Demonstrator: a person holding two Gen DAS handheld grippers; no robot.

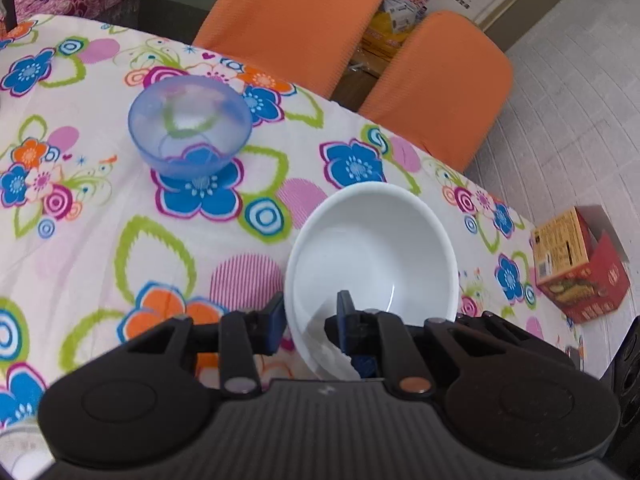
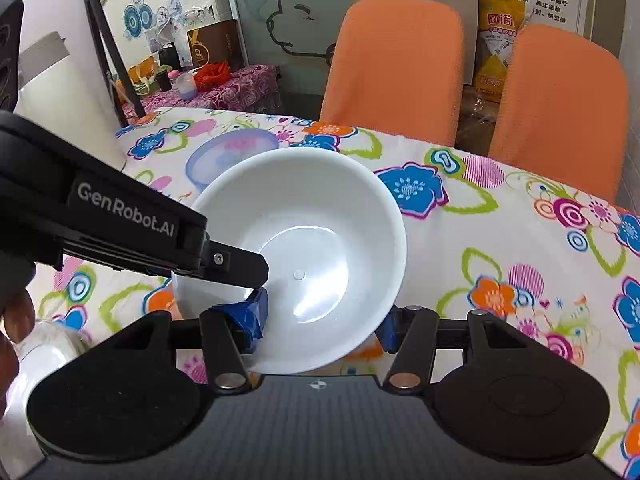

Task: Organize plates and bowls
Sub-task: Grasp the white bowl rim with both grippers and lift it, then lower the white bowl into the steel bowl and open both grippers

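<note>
Our left tool [image 1: 310,320] pinches the near wall of the white bowl [image 1: 372,248], one blue-padded finger outside the rim and the other inside. The bowl tilts, its mouth turned toward the cameras, above the flowered desk [image 1: 100,240]. From the right wrist view we see the same white bowl [image 2: 320,216] sitting between the fingers of our right tool [image 2: 324,320], which are spread wide on either side of its lower rim; we cannot tell whether they touch it. The left tool [image 2: 240,268] reaches in from the left. A translucent blue bowl [image 1: 190,126] stands upright on the desk farther back, well apart. Two orange chairs [image 1: 296,20] stand behind the desk.
</note>
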